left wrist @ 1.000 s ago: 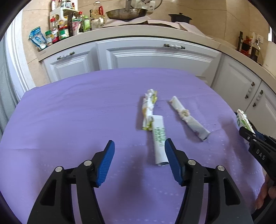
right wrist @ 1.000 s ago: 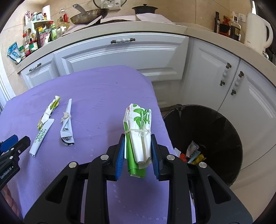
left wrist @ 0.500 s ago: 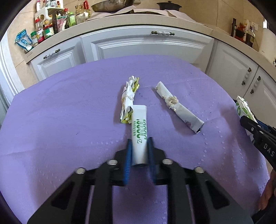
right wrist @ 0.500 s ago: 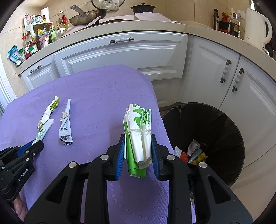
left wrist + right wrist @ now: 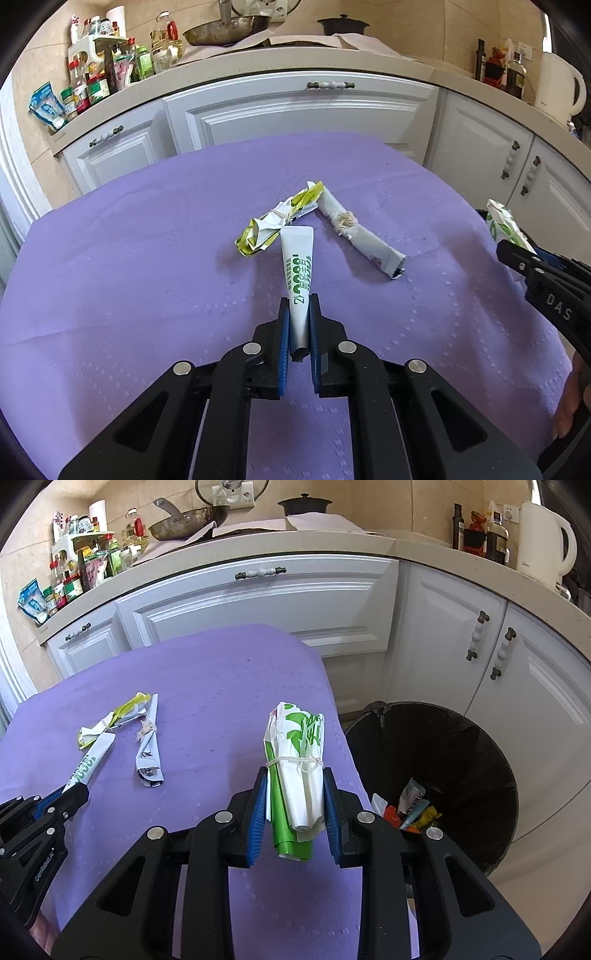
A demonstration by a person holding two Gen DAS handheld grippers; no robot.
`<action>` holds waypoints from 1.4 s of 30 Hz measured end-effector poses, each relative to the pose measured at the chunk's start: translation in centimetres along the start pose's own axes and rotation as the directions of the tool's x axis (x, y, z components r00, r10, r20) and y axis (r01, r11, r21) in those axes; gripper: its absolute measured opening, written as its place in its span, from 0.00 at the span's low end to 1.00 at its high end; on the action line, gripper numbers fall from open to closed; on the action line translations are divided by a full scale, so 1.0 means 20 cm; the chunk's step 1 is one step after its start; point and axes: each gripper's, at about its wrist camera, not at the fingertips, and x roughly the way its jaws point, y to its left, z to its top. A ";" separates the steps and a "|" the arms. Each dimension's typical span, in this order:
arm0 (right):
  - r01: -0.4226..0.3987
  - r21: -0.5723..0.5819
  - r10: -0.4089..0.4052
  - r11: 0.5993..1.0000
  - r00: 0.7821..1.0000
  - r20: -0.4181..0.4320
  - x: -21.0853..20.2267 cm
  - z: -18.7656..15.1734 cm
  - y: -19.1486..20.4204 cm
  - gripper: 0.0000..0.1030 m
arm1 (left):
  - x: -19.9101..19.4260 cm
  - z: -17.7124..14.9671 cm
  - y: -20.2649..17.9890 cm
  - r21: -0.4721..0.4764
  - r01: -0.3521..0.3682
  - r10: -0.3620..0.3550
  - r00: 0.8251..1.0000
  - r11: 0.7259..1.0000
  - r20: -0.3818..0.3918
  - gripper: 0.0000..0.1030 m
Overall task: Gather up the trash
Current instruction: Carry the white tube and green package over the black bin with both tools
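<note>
The left gripper (image 5: pixel 298 325) is closing on a white tube (image 5: pixel 300 273) over the purple cloth (image 5: pixel 129 280); the right gripper (image 5: pixel 293 814) pinches a green wrapper (image 5: pixel 295 771), left of the bin (image 5: pixel 454 753)

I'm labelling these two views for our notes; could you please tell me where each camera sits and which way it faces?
Left wrist: on the left gripper, looking down across the purple cloth toward the cabinets; its jaws are closing on the white tube.
Right wrist: on the right gripper, facing the table edge and black bin, holding a green-and-white bundle.
Both show the tied wrappers and each other's gripper.
</note>
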 end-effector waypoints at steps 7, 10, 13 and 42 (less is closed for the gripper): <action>0.003 -0.001 -0.003 1.000 1.000 0.007 -0.03 -0.01 0.00 0.26 | 0.05 -0.02 0.04 -0.048 0.057 -0.061 0.995 0.997 -0.077 0.10; 0.004 -0.003 -0.004 1.000 1.000 0.007 -0.04 -0.01 0.01 0.26 | 0.04 -0.04 0.04 -0.041 0.046 -0.050 0.996 0.998 -0.078 0.09; 0.004 -0.002 -0.004 1.000 1.000 0.006 -0.04 -0.01 0.01 0.26 | 0.03 -0.05 0.02 -0.030 0.042 -0.044 0.997 0.999 -0.069 0.09; 0.105 0.081 -0.111 0.991 0.991 0.080 -0.20 -0.02 -0.24 0.26 | -0.15 0.07 -0.22 0.063 0.035 -0.043 0.991 0.997 0.130 0.10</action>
